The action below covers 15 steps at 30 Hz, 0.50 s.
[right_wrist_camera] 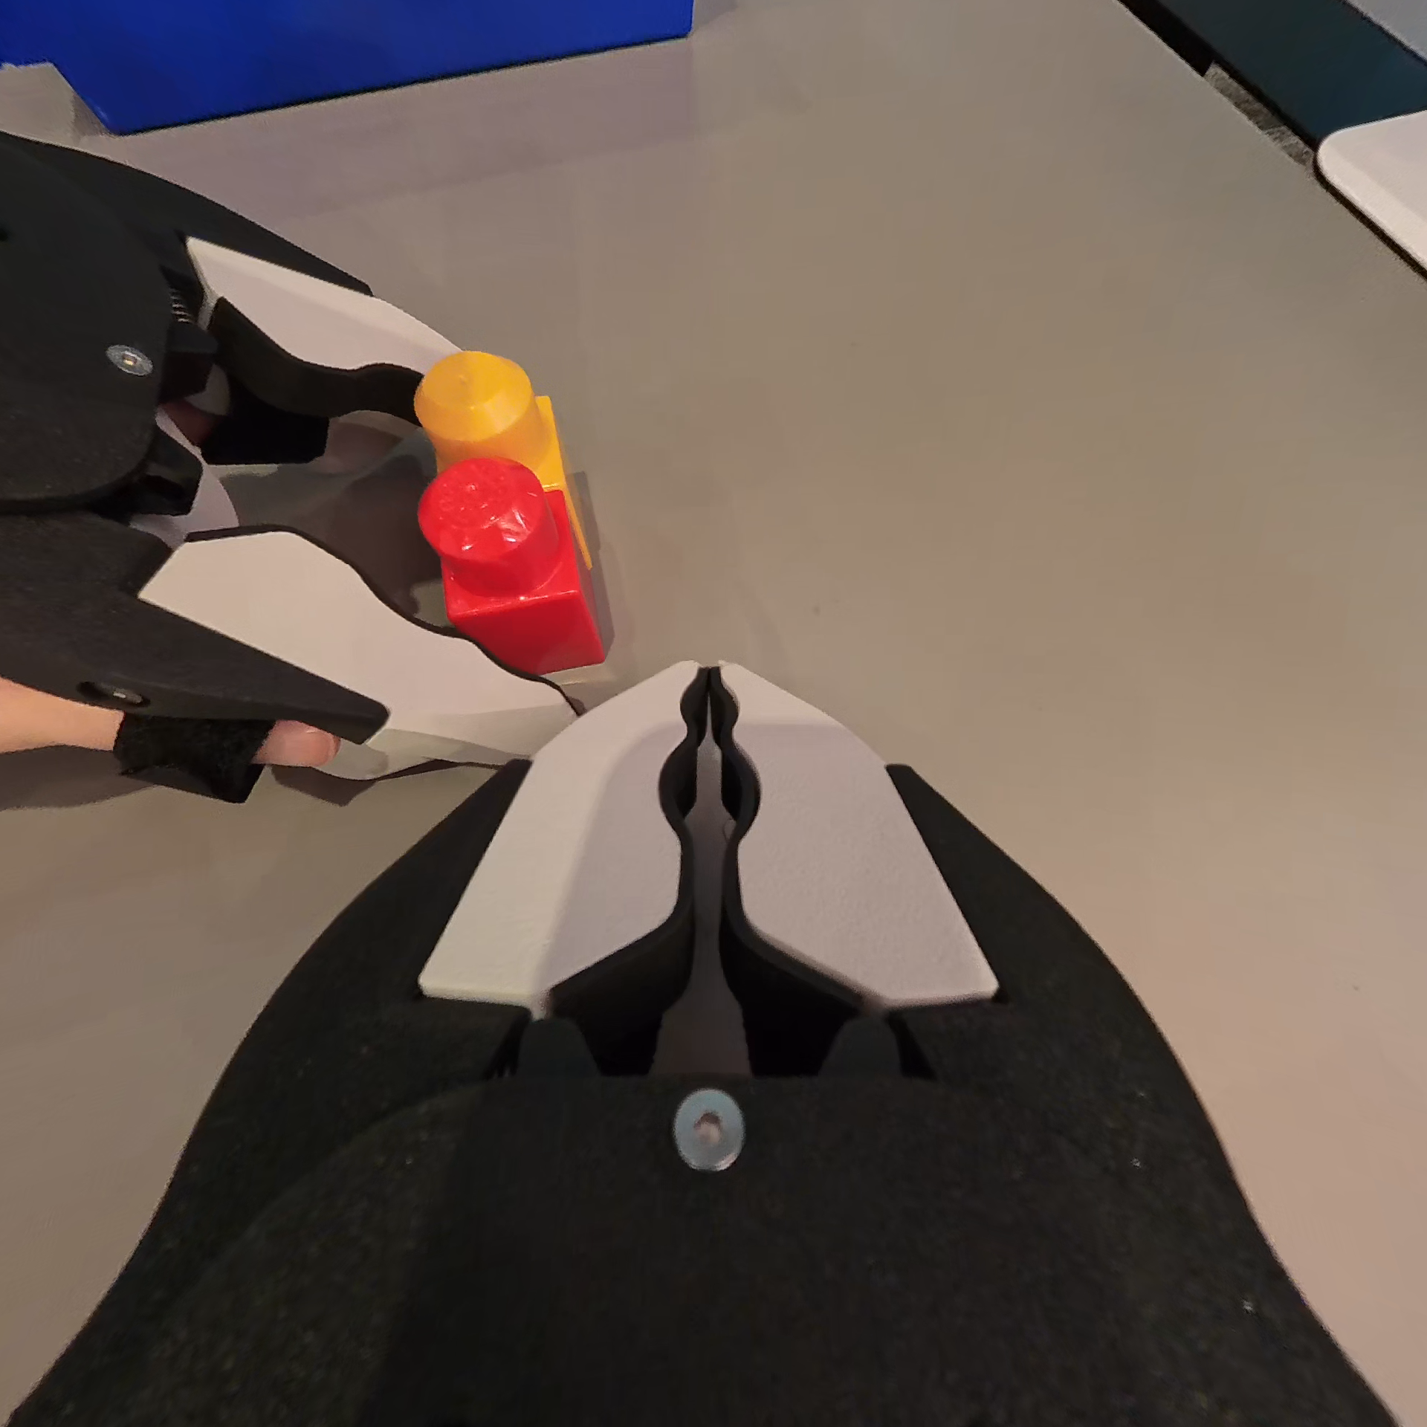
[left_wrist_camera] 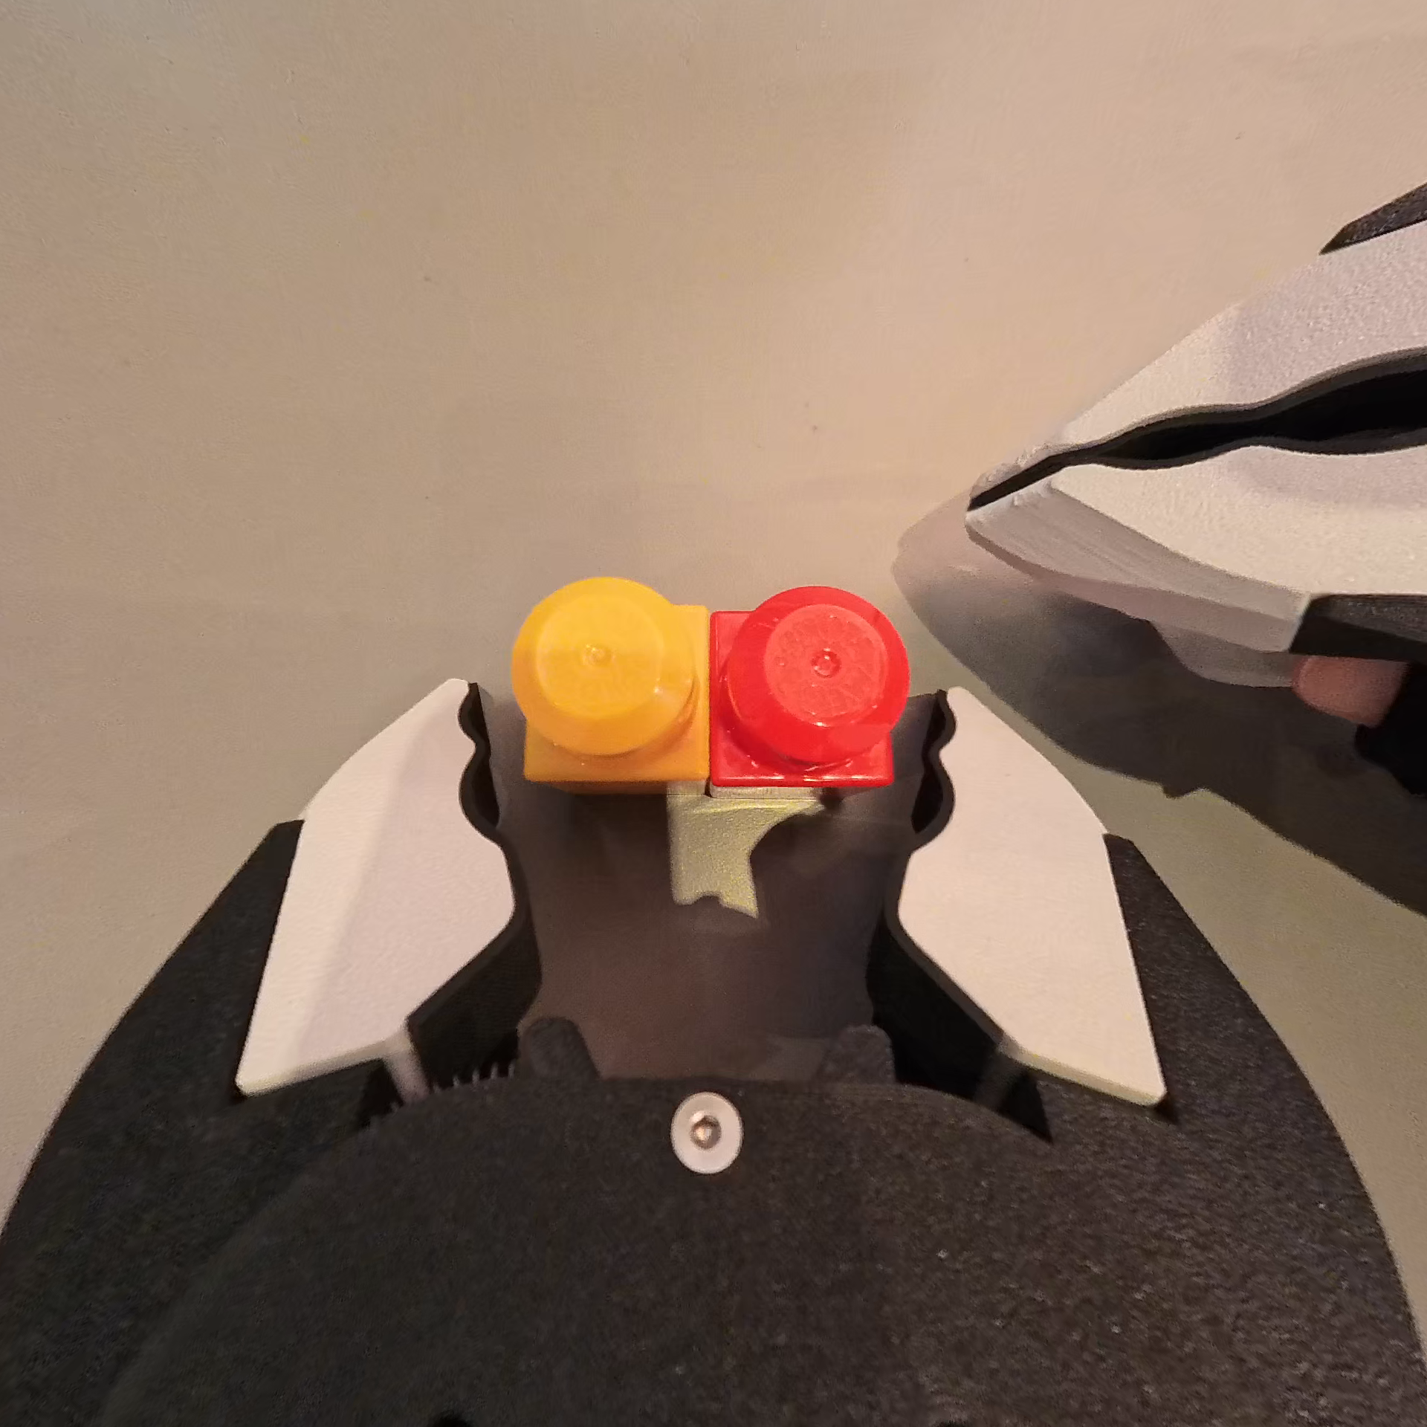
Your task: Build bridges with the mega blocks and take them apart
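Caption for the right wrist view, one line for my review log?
Right gripper shut and empty beside the red block and yellow block, which stand side by side on the table between the open left gripper's fingers.

Our left claw (left_wrist_camera: 706, 706) and right claw (right_wrist_camera: 709, 672) look alike: rough, grainy black bodies, white wedge-shaped fingers (right_wrist_camera: 594, 842) lined with wavy black pads, and a silver screw (right_wrist_camera: 706, 1130) set in a washer at the centre. We wear a black fingerless glove (right_wrist_camera: 193, 753).

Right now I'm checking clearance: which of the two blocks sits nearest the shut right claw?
The red block. It stands just beyond the right claw tips, while the yellow block sits behind it, farther away.
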Tool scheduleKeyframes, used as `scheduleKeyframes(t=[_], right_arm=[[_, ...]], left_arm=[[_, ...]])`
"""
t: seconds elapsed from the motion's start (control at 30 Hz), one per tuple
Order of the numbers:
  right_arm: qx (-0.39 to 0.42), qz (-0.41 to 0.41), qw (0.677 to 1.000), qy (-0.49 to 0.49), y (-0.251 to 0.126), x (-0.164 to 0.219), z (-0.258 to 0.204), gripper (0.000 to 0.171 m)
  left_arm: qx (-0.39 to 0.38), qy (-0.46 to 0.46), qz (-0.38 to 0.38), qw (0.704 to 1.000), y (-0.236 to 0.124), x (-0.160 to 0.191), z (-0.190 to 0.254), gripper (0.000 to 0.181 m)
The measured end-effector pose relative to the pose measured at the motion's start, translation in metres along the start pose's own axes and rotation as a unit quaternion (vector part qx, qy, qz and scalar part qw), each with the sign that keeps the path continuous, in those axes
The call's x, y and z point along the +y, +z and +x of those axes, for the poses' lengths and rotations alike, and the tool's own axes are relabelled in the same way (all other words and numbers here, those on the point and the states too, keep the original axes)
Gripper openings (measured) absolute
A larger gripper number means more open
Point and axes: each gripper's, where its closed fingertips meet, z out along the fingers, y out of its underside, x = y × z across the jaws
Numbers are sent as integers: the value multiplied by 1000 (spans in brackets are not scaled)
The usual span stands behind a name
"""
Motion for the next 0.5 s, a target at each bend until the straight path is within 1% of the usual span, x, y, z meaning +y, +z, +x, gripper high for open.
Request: scheduleKeyframes(t=[0.03,0.33,0.37,0.43,0.5], right_arm=[[0,-1,1000,-1,0,0,0,0],[-6,-5,1000,-3,1,3,-3,0],[-7,-4,1000,-3,1,2,-4,0],[-11,-1,1000,-4,1,1,-6,0],[-10,0,1000,-7,2,0,-6,0]], left_arm=[[-1,-1,1,1000,0,0,-1,106],[-1,0,8,1000,-2,-1,-9,85],[3,3,10,1000,-3,-1,-10,80],[22,23,14,999,-4,-2,-8,63],[34,31,14,999,-5,-2,-11,59]])
